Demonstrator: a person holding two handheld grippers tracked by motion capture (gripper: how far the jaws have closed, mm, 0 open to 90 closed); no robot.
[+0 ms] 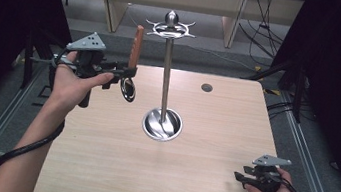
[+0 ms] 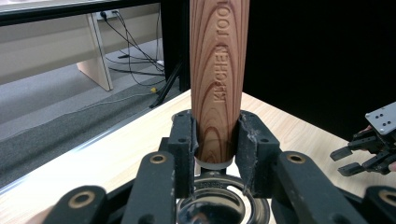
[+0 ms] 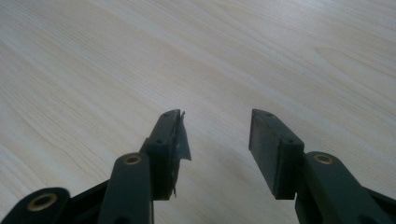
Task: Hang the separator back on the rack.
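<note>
My left gripper (image 1: 129, 72) is held above the table's far left corner, shut on a kitchen tool with a wooden handle (image 1: 136, 46) that stands upright. In the left gripper view both pads press the handle (image 2: 218, 79), which bears the words KITCHEN TOOL, and the tool's metal head (image 2: 212, 207) hangs below the jaws. The metal head (image 1: 128, 89) shows as a dark ring under the gripper in the high view. My right gripper (image 1: 239, 179) rests low at the table's near right, open, with bare tabletop between its jaws (image 3: 215, 135).
A metal utensil stand (image 1: 166, 75) with a round base (image 1: 162, 124) and a hooked crown (image 1: 170, 27) rises at the table's middle. A small round hole (image 1: 206, 87) lies at the far right of the wooden table (image 1: 197, 180). Cables and benches sit beyond.
</note>
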